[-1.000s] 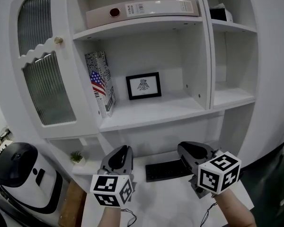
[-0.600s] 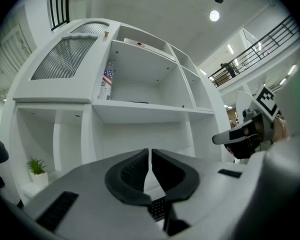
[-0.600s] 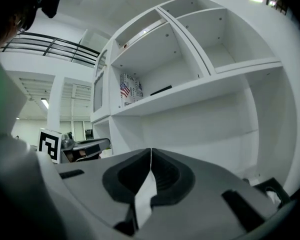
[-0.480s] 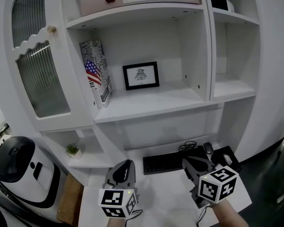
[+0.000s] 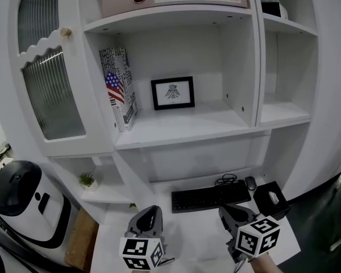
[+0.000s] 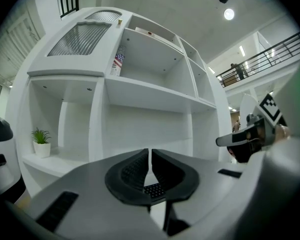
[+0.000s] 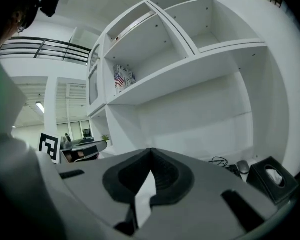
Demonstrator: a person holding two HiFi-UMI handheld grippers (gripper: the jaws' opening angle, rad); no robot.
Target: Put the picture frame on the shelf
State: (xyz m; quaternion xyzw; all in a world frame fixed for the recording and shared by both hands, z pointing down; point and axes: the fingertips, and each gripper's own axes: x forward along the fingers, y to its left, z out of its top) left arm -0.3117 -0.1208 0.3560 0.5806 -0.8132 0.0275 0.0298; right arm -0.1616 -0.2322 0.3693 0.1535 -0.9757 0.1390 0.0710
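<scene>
Picture frame (image 5: 173,92) stands upright at the back of the middle shelf (image 5: 182,131), near the flag-printed box (image 5: 120,95) — task looks done; left hand-held gripper (image 5: 152,210) and right hand-held gripper (image 5: 226,210) both pinched together on nothing, low over the bench (image 5: 196,235). Risk as I judge it: any reach back up could knock the frame flat. Only the head view shows the frame — both gripper views look up from below the shelf.

R hand-held gripper (image 7: 151,151), jaws together, empty
</scene>
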